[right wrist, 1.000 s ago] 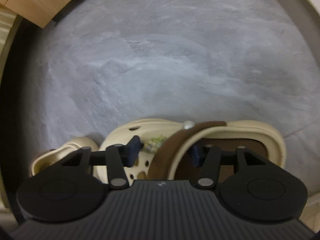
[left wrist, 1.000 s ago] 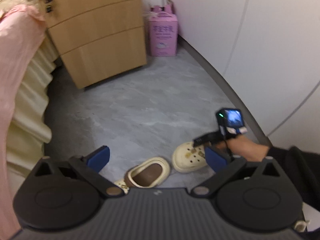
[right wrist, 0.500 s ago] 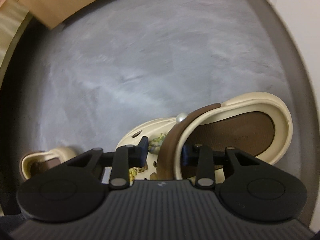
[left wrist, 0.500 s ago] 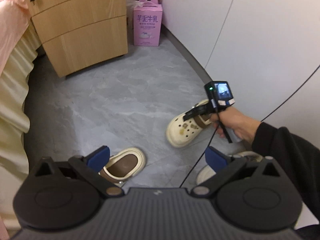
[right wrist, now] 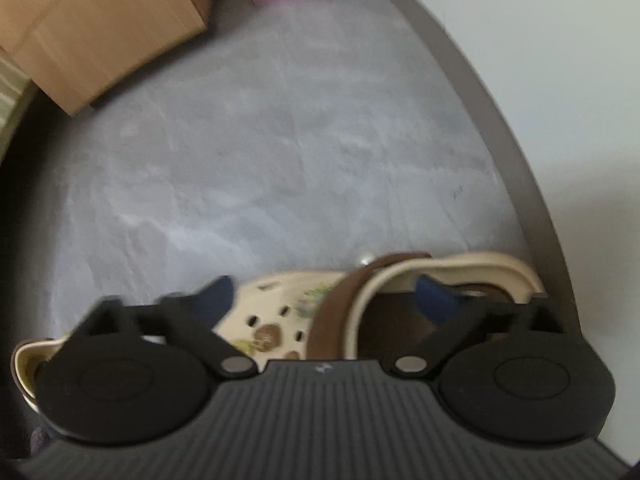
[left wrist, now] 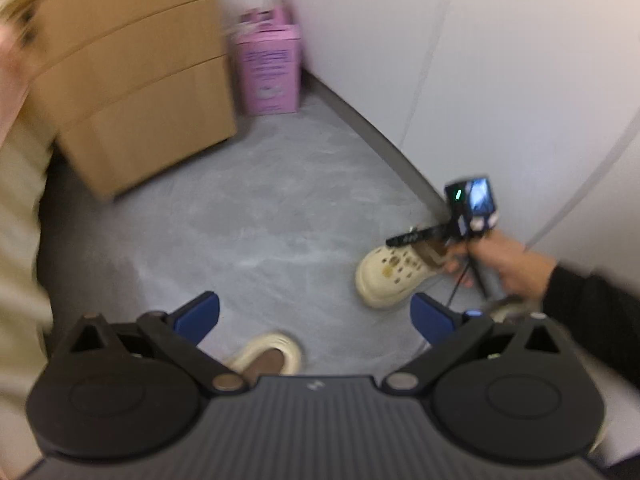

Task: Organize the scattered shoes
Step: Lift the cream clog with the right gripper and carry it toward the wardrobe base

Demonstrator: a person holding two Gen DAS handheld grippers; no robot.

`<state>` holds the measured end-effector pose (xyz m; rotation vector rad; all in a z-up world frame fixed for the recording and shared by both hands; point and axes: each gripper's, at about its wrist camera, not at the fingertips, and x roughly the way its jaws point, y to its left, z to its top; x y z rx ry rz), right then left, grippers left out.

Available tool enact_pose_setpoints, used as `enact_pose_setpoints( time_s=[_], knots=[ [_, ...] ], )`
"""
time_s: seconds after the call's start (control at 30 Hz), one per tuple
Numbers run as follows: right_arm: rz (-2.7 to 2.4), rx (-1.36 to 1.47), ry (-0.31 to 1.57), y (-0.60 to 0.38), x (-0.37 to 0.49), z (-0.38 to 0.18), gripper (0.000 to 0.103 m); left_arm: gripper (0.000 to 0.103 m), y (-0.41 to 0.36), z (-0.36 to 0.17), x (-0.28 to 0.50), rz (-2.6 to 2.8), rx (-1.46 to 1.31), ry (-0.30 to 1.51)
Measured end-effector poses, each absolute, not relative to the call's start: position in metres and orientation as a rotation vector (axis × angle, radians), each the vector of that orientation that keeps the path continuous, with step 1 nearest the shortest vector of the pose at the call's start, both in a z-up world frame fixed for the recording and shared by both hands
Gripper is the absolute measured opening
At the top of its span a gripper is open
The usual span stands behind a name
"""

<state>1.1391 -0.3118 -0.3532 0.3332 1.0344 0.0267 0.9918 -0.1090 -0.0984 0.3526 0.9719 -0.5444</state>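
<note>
A cream clog with charms and a brown heel strap (left wrist: 390, 276) sits on the grey floor beside the wall's dark skirting. In the right wrist view the same clog (right wrist: 288, 312) lies under my right gripper (right wrist: 324, 296), whose jaws stand wide apart over it, not touching. A second cream shoe with a brown insole (left wrist: 268, 358) lies near my left gripper (left wrist: 314, 312), which is open and empty above the floor. That second shoe also shows at the left edge of the right wrist view (right wrist: 24, 364).
A wooden drawer cabinet (left wrist: 128, 80) stands at the back left, a pink carton (left wrist: 270, 72) in the corner. White wall panels (left wrist: 500, 80) with dark skirting (right wrist: 500, 128) run along the right. Cream bedding (left wrist: 16, 240) hangs at the left.
My right gripper has opened and let go of the clog's brown strap; the clog now rests by the skirting. My left gripper has swung, so the second shoe sits lower in view.
</note>
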Motion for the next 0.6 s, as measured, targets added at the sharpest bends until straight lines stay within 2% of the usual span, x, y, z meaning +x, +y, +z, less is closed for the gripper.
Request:
enact_pose_setpoints(
  time_s=[0.2,0.27,0.43,0.6],
  knots=[
    [0.010,0.293,0.819,-0.290,1.088,-0.317,0.103,0.103,-0.105,-0.151,0.987,-0.787,0.567,0.965],
    [0.013,0.261,0.761,-0.282,1.070,-0.304,0.103,0.103,-0.099,-0.199,0.992,-0.780,0.677,0.941],
    [0.065,0.328,0.700,-0.264,1.019,-0.281,0.103,0.103,-0.071,-0.317,1.035,-0.779,0.587,1.204],
    [0.106,0.460,0.704,-0.253,0.978,-0.274,0.103,0.103,-0.037,-0.377,1.042,-0.737,0.686,1.235]
  ],
)
